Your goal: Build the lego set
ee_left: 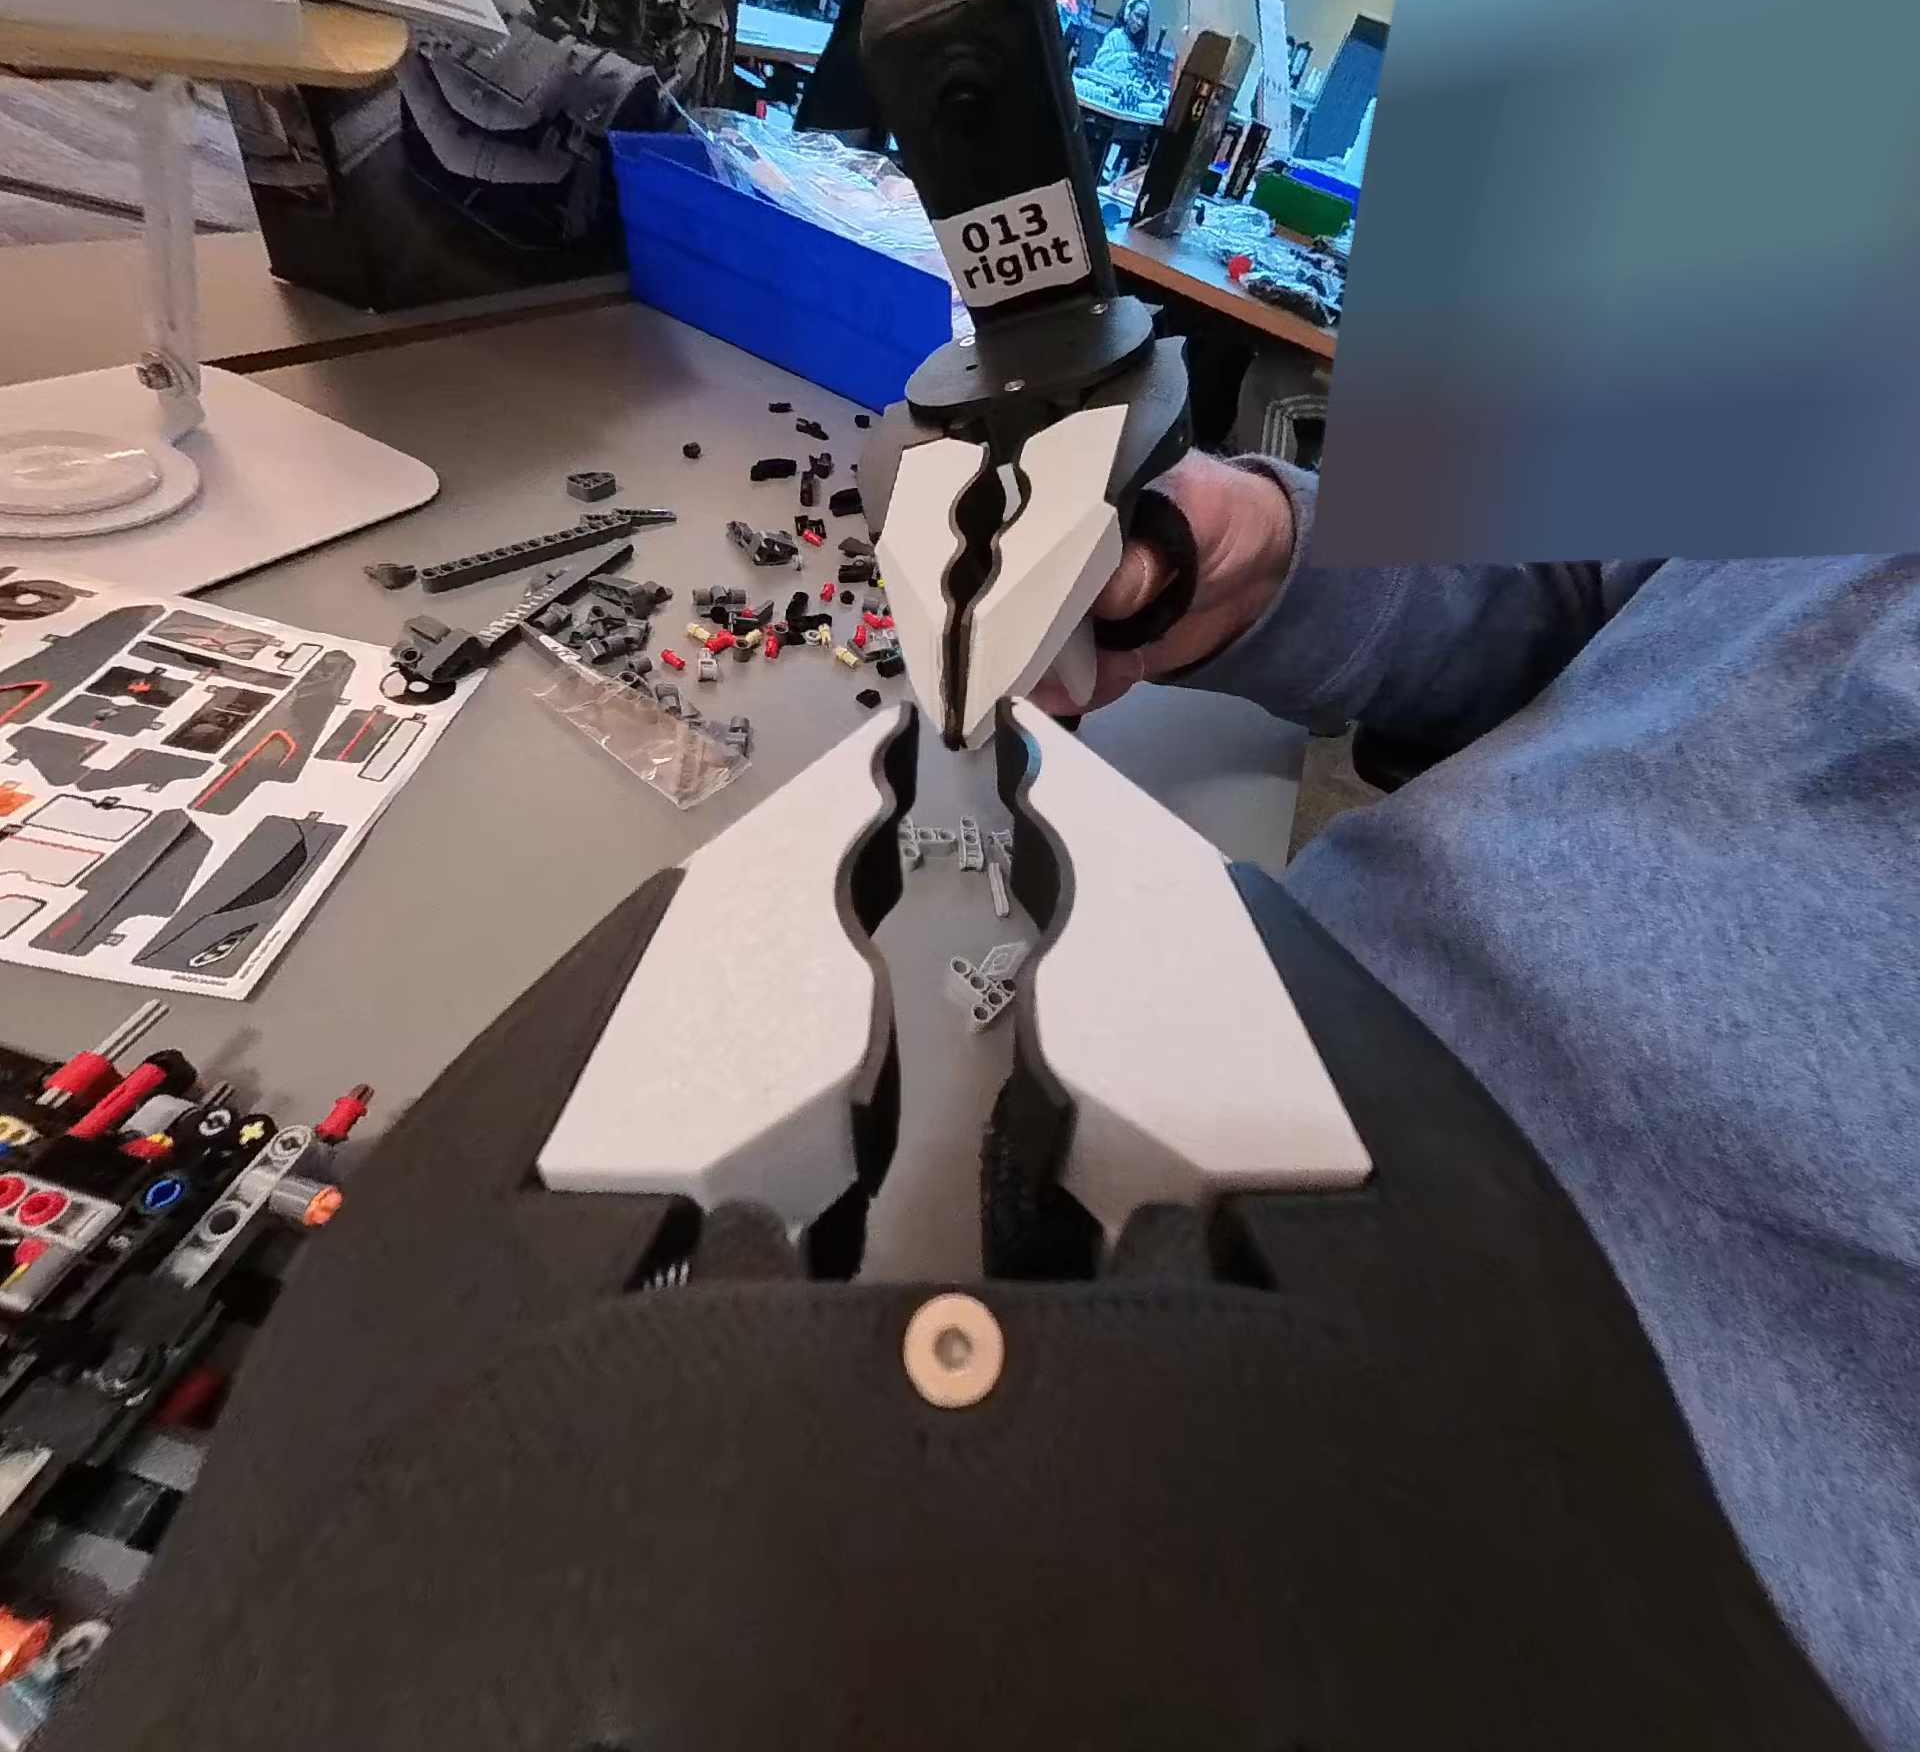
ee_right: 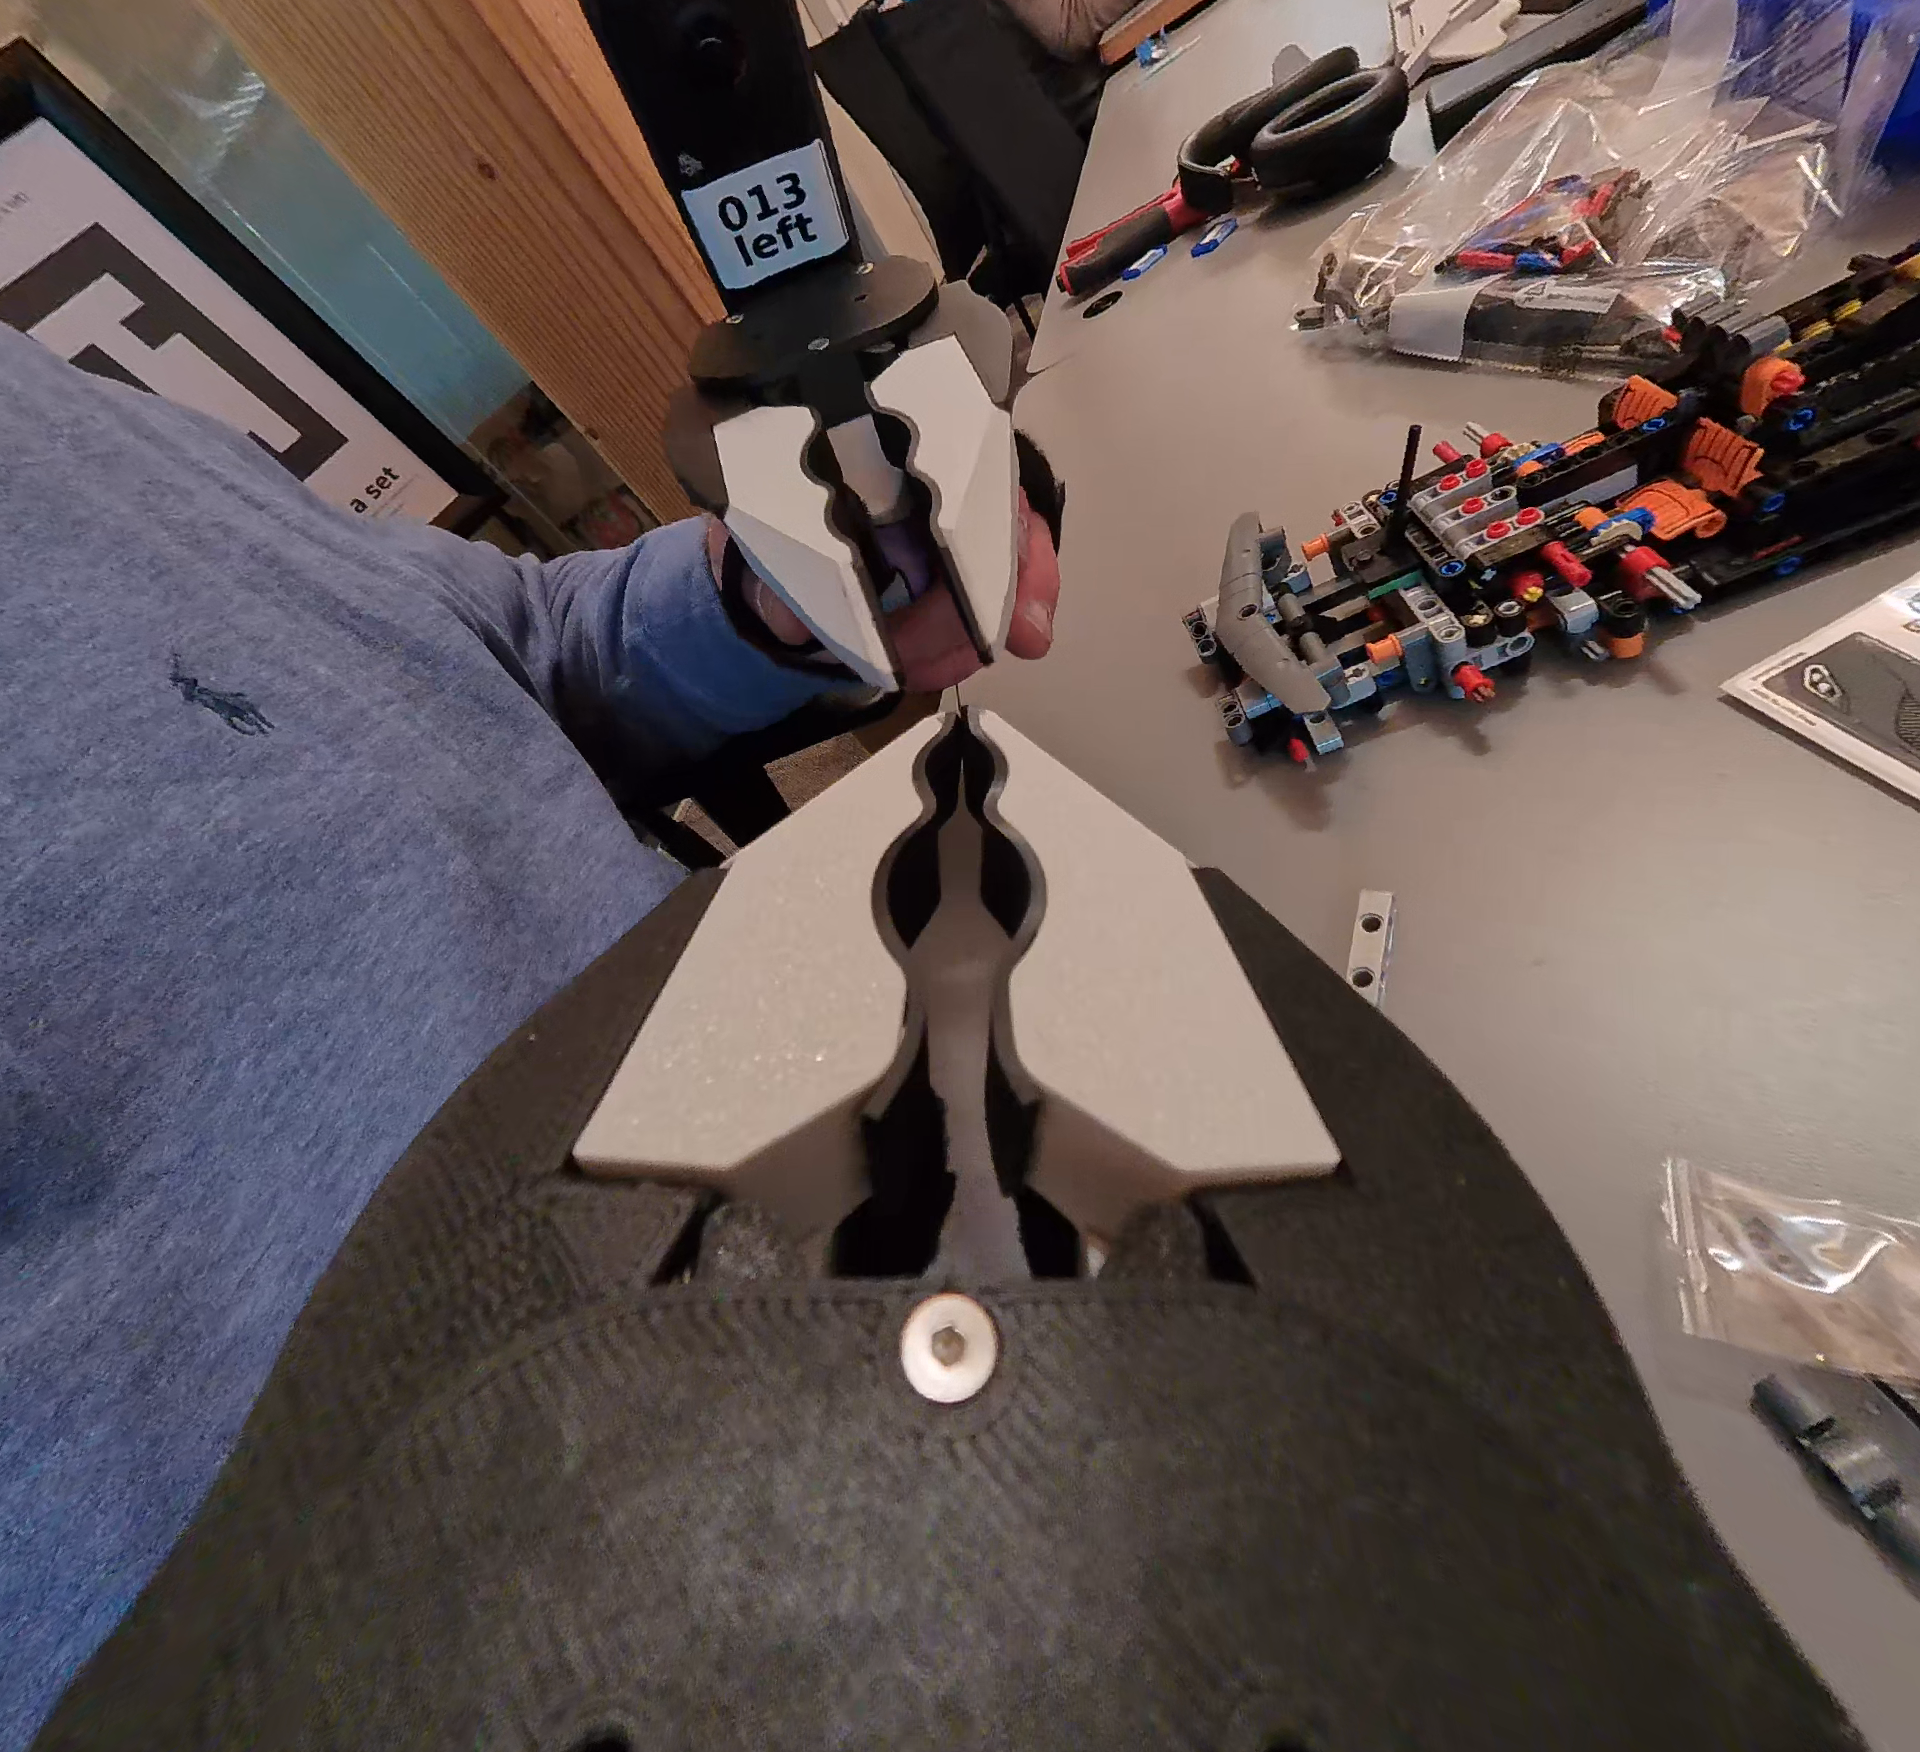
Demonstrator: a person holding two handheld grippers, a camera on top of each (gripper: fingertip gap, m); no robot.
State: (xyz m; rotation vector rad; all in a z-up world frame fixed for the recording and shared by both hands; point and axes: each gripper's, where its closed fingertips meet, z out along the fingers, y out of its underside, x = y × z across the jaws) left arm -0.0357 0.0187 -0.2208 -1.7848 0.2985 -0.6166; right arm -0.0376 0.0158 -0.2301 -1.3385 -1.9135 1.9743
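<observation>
Grippers meet tip to tip above the grey table point(ee_left: 499, 414): left gripper point(ee_left: 956, 726) fingers apart, right gripper point(ee_right: 964, 715) fingers together on something thin and dark, too small to identify. Partly built lego chassis point(ee_right: 1507, 549) lies well to the side on the table, loose lego pieces point(ee_left: 748, 601) scattered beside a sticker sheet point(ee_left: 177, 767)

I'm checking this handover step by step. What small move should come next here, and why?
Probably close the left gripper gently. The right gripper is shut and seems to pinch a thin dark piece at its tip. That tip sits in the gap between the left gripper's open fingers, above the table. The piece is too small to identify, so close slowly.
</observation>
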